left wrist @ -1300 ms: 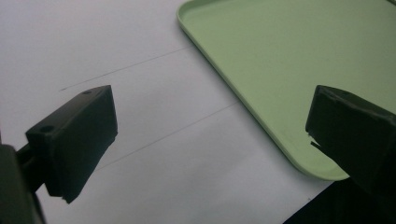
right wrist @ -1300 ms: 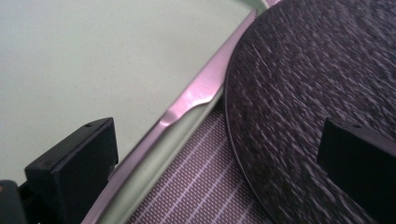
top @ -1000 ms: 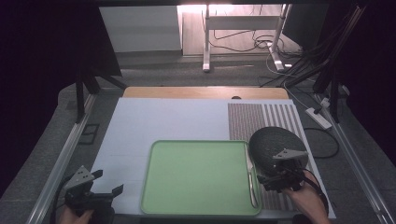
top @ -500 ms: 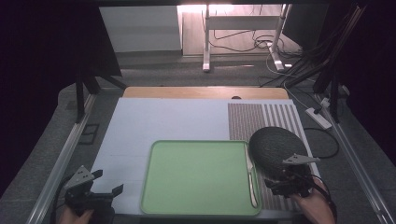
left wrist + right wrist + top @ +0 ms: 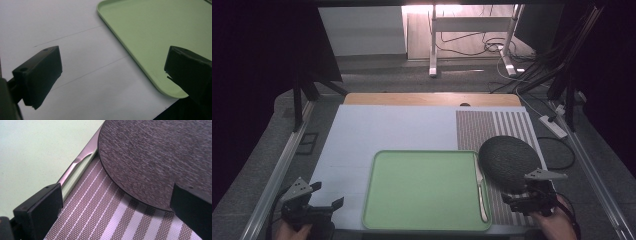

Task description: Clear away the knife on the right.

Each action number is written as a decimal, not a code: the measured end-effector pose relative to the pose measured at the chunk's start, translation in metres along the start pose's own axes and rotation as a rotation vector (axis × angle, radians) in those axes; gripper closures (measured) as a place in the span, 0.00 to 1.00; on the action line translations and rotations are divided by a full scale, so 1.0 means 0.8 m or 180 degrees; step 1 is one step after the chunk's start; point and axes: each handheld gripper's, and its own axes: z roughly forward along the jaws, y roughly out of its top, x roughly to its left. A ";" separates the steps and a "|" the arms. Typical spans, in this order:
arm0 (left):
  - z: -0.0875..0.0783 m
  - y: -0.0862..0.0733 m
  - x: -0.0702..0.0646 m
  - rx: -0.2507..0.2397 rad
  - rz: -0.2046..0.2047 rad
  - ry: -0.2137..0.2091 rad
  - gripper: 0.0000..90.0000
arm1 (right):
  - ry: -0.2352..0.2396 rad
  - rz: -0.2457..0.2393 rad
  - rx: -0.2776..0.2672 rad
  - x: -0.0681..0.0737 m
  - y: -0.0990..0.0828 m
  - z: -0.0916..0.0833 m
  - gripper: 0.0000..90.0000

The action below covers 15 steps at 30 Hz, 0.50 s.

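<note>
Our right gripper [image 5: 532, 197] hovers wide open and empty at the near rim of the dark round plate [image 5: 509, 161], which lies flat on the striped mat [image 5: 492, 125] beside the green tray [image 5: 424, 190]. We judge the plate stiff, fairly heavy and breakable, with only its thin edge to pinch. Our left gripper [image 5: 314, 205] is open and idle.
</note>
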 end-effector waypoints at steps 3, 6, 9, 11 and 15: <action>0.000 0.000 0.001 -0.0007 -0.0018 -0.0005 0.02 | -0.0011 0.0016 -0.0009 0.000 -0.002 -0.003 0.00; 0.000 0.000 0.000 0.0000 -0.0010 -0.0003 0.02 | -0.0010 0.0058 -0.0018 -0.003 -0.005 -0.008 0.00; 0.000 0.000 0.001 0.0000 -0.0014 -0.0003 0.02 | -0.0012 0.0082 -0.0040 -0.004 -0.007 -0.011 0.00; 0.000 0.000 0.001 -0.0002 -0.0016 -0.0006 0.02 | -0.0020 0.0078 -0.0042 -0.004 -0.008 -0.012 0.00; 0.000 0.000 0.001 -0.0003 -0.0017 -0.0005 0.02 | -0.0040 0.0079 -0.0051 -0.003 -0.010 -0.016 0.00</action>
